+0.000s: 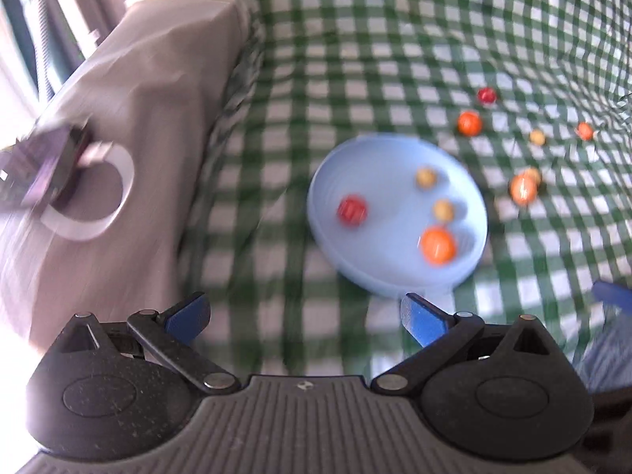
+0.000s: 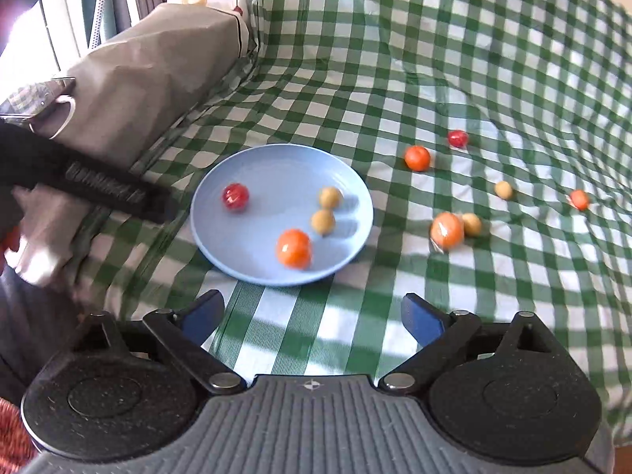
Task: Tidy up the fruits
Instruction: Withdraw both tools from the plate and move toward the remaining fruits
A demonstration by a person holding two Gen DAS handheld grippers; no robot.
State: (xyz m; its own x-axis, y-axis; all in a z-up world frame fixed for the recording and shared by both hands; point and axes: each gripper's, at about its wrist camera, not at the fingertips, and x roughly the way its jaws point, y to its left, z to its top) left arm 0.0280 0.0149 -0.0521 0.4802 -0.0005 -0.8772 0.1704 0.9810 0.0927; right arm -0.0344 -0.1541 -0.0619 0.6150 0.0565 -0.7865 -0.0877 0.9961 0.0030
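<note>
A light blue plate (image 2: 252,166) lies on the green checked cloth and holds a red fruit (image 2: 236,196), two small yellow fruits (image 2: 330,197) and an orange fruit (image 2: 294,248). Several more fruits lie loose to its right: an orange one (image 2: 417,158), a red one (image 2: 458,138), a wrapped orange one (image 2: 446,230). My right gripper (image 2: 312,320) is open and empty, just short of the plate's near rim. My left gripper (image 1: 304,316) is open and empty, near the plate (image 1: 379,158) in its blurred view.
A grey covered bulk (image 2: 150,63) rises at the left of the cloth. The left tool's dark body (image 2: 91,185) reaches in from the left beside the plate. A blue fingertip (image 1: 612,296) of the other tool shows at the right edge.
</note>
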